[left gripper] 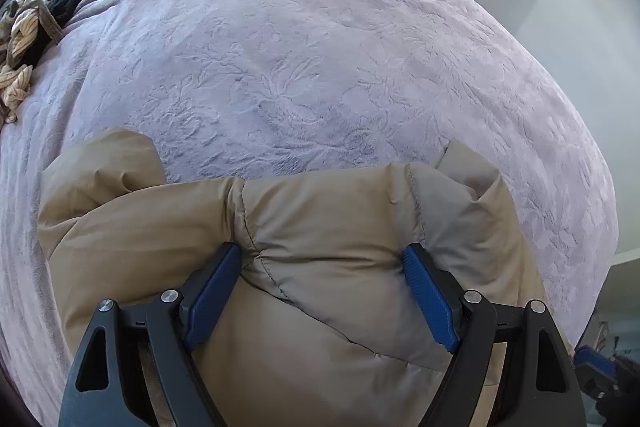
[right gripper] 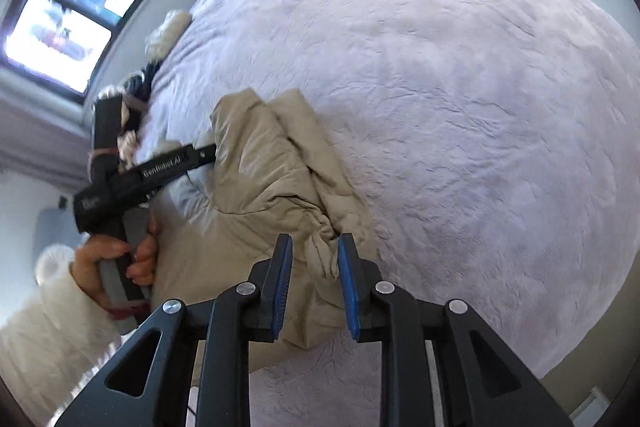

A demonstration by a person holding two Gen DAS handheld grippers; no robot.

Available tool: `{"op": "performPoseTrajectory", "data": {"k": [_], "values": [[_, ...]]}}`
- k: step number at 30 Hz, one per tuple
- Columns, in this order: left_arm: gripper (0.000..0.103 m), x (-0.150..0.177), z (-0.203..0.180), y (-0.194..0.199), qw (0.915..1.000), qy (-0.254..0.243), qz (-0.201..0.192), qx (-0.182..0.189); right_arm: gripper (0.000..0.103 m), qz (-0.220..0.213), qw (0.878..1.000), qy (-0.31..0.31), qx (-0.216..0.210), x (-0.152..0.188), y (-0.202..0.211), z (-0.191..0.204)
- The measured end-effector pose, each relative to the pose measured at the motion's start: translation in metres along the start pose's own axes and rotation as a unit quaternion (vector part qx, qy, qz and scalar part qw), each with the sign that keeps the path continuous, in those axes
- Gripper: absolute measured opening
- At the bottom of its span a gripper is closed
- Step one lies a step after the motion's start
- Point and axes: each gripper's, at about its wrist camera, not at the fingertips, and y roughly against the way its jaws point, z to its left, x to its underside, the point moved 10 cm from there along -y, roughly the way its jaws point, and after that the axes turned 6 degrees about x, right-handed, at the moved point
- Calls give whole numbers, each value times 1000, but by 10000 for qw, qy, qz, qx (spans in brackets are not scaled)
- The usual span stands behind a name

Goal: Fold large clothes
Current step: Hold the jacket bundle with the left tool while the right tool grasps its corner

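Two grippers work over our tan puffer jacket (left gripper: 304, 267), which lies at the near edge of the lavender bedspread (left gripper: 320, 47). Our left gripper (left gripper: 322, 269) stands with jaws spread wide astride a puffy fold, pads barely touching. Our right gripper (right gripper: 315, 259), jaws narrowly parted, has bunched fabric between loose pads

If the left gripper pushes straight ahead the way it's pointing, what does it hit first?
Most likely the tan puffer jacket: its padded bulk already sits between the wide-open fingers of the left gripper, on the lavender bedspread. Whether the pads already touch the fabric is unclear.
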Motion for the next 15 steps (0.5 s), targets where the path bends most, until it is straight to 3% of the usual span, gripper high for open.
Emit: {"op": "performPoseTrajectory", "data": {"k": [5, 7, 10, 15], "values": [[83, 0, 0, 0, 10000, -16, -12, -31, 25, -566, 9959, 686, 176, -20, 25, 20], [83, 1, 0, 0, 10000, -19, -9, -49, 26, -591, 9943, 879, 147, -23, 27, 30], [83, 1, 1, 1, 10000, -8, -20, -56, 26, -332, 9942, 973, 316, -20, 6, 29], [83, 2, -2, 5, 10000, 0, -50, 3, 25, 372, 9941, 661, 779, 6, -46, -12]]}}
